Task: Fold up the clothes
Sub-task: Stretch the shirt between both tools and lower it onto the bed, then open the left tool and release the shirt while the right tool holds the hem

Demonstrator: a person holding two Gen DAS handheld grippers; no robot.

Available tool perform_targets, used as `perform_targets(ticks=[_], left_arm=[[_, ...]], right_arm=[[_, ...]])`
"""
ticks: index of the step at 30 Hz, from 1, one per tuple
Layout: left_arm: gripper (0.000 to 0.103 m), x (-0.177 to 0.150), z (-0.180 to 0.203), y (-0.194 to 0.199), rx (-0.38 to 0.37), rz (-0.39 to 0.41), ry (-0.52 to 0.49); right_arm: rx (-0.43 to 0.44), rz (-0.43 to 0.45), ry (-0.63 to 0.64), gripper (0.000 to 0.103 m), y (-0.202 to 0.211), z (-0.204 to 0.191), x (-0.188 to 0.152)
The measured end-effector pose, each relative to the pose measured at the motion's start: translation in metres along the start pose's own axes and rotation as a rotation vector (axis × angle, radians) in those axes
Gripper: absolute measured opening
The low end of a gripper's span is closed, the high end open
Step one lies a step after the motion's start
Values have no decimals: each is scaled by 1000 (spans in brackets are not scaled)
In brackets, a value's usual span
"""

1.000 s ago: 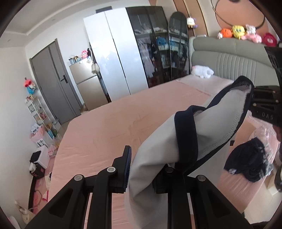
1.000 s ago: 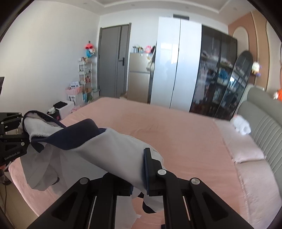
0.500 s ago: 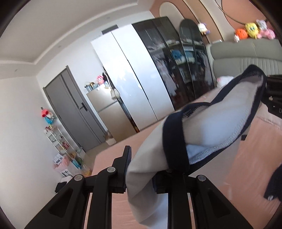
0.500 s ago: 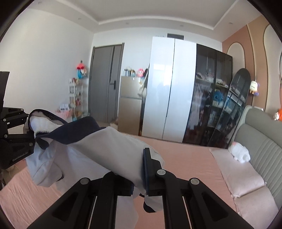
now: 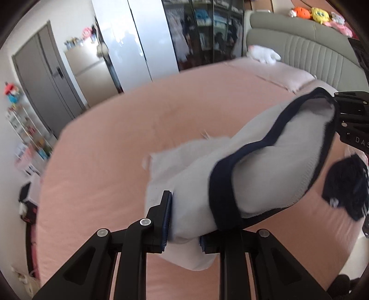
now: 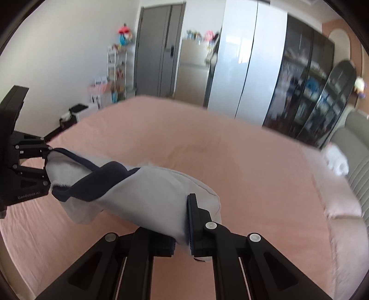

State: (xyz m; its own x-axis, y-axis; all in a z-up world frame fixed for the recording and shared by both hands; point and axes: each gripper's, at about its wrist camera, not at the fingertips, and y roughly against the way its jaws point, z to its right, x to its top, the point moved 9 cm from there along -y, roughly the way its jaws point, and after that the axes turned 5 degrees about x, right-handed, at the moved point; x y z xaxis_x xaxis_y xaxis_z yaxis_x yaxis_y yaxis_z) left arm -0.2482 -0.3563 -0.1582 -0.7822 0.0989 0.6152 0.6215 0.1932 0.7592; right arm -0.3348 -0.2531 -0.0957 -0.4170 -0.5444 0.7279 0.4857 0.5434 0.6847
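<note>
White garment [image 5: 272,161] with navy trim hangs stretched between both tools, low over the pink bed [image 5: 115,143], filling the centre of each view! Left hand-held gripper [image 5: 184,221] is clenched on one bunched end at the bottom of its frame, and right hand-held gripper [image 6: 182,230] is clamped tight on the other. A dark garment [image 5: 346,184] lies on the bed at the right edge of the left view.

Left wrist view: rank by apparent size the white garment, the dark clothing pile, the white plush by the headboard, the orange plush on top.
1. white garment, nearest the camera, so inflated
2. dark clothing pile
3. white plush
4. orange plush

The plush toys are far off; true sizes are unsure.
</note>
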Motion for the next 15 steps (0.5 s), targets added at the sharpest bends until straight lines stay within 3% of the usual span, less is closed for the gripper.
perform_targets(ticks=[5, 11, 15], left_arm=[[18, -46, 36, -6, -59, -33, -18], [18, -67, 49, 16, -106, -18, -16], [18, -79, 57, 27, -61, -11, -60]], right_arm=[[27, -78, -33, 6, -15, -7, -65], [60, -88, -78, 6, -4, -11, -104], [54, -86, -60, 6, 3, -23, -121]])
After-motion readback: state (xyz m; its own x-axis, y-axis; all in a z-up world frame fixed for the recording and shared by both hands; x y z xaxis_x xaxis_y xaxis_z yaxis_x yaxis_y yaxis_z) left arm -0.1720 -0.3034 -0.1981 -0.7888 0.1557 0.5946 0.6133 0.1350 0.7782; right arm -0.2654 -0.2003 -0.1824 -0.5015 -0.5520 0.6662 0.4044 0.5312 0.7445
